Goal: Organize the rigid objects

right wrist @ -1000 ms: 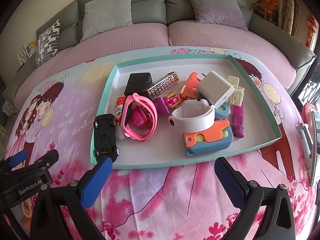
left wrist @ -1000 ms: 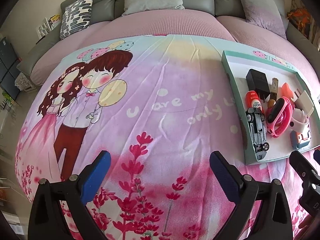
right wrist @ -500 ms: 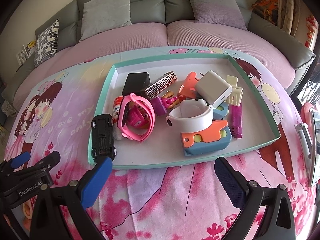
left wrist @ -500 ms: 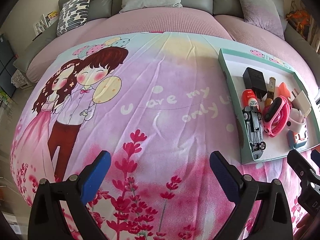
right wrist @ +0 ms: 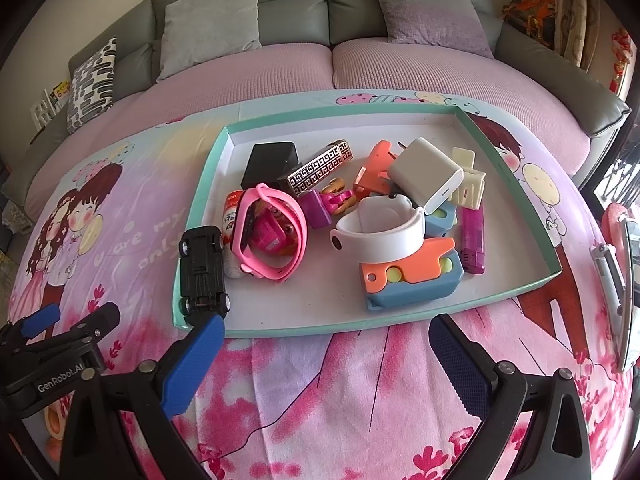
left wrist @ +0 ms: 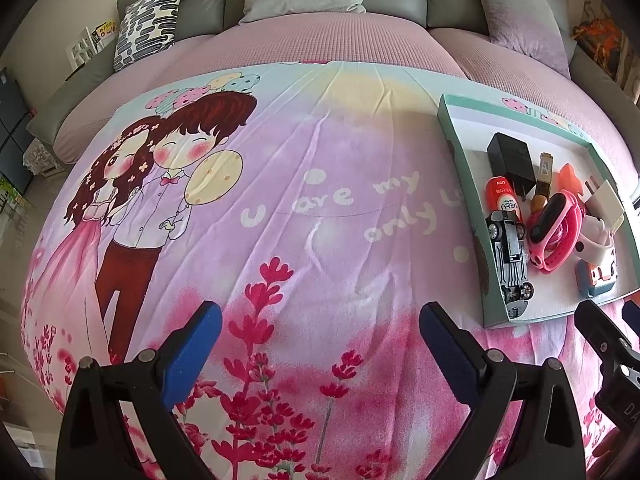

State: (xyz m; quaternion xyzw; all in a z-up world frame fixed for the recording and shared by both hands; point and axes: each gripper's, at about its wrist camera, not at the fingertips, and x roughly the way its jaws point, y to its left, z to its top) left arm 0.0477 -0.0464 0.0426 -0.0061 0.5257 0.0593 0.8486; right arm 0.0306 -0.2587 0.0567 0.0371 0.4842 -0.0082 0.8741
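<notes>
1. Leftmost, the left gripper [left wrist: 320,332] hovers over a cartoon-printed cloth [left wrist: 320,208] that covers the surface, its blue-padded fingers [left wrist: 196,344] spread wide apart with nothing between them.
2. Next, the right gripper [right wrist: 326,344] hangs just in front of the near rim of a shallow teal-edged tray [right wrist: 192,216]; its fingers are likewise wide apart and empty.
3. At the tray's left edge a black toy car [right wrist: 202,272] lies upside down, wheels up, propped on the rim, close above the right gripper's left finger.
4. Just beside the car, a red-and-white tube [right wrist: 231,220] lies partly under a pink smart band [right wrist: 272,236], which curls around a small magenta piece.
5. Behind these, a black charger block [right wrist: 270,162] sits toward the far left corner, with a patterned metal lighter [right wrist: 320,172] leaning beside it.
6. In the middle, a white watch strap [right wrist: 380,232] loops over an orange-and-blue toy block [right wrist: 412,280] at the near side.
7. Further right, a white power adapter [right wrist: 426,174] rests tilted on top of the pile, touching a cream hair clip [right wrist: 468,180].
8. Rightmost in the tray, a purple lighter [right wrist: 473,240] lies flat on the white floor.
9. Beyond the surface stands a grey sofa [right wrist: 288,12] with cushions.
</notes>
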